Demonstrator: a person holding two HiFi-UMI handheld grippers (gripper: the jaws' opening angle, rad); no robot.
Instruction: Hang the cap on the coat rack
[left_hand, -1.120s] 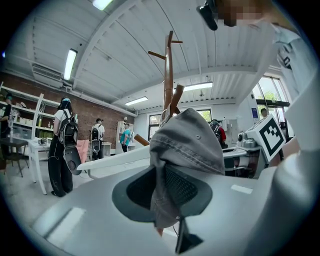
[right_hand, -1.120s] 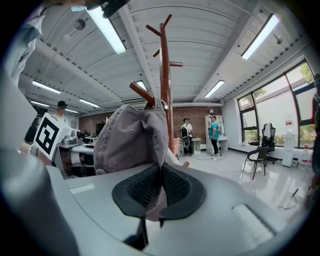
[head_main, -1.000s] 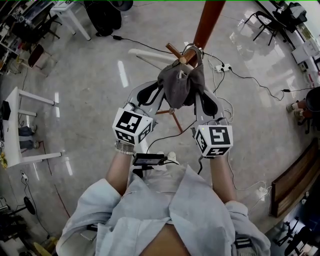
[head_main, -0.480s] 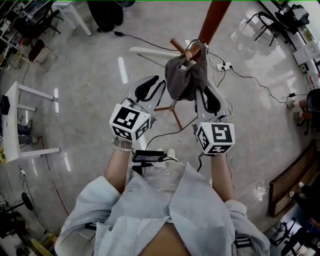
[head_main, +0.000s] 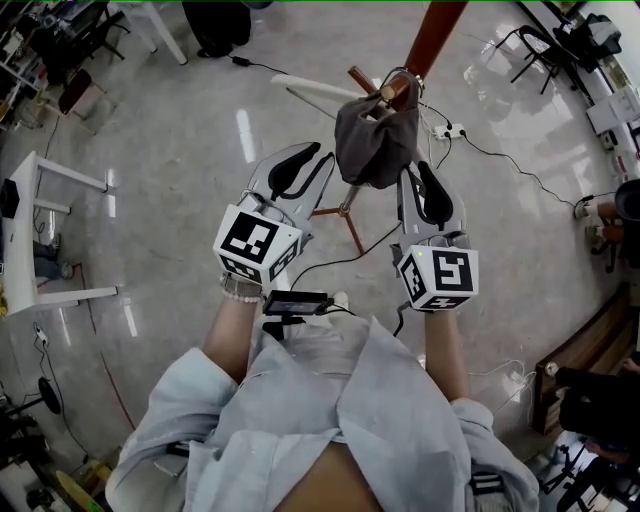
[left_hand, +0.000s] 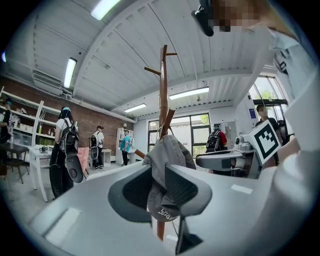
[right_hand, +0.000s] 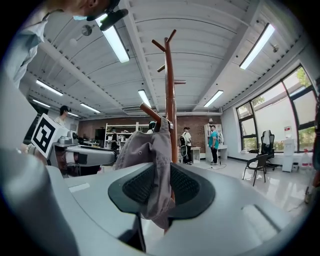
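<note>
A grey cap (head_main: 375, 140) hangs from a lower peg (head_main: 395, 92) of the brown wooden coat rack (head_main: 432, 35). My right gripper (head_main: 412, 178) reaches up under the cap and is shut on its lower cloth. In the right gripper view the cap (right_hand: 145, 150) droops between the two dark pads, in front of the rack pole (right_hand: 170, 90). My left gripper (head_main: 318, 160) stands open just left of the cap, apart from it. In the left gripper view the cap (left_hand: 167, 160) shows beyond the jaws, with the rack pole (left_hand: 163, 85) behind it.
The rack's feet (head_main: 345, 215) spread on the glossy floor below my hands. Cables and a power strip (head_main: 450, 133) lie to the right of the rack. A white table (head_main: 40, 300) stands left, a chair (head_main: 545, 40) far right. Several people (left_hand: 65, 150) stand in the room.
My left gripper has let go of the cap and drawn back to the left. The right gripper stays at the cap, which hangs on the peg.
</note>
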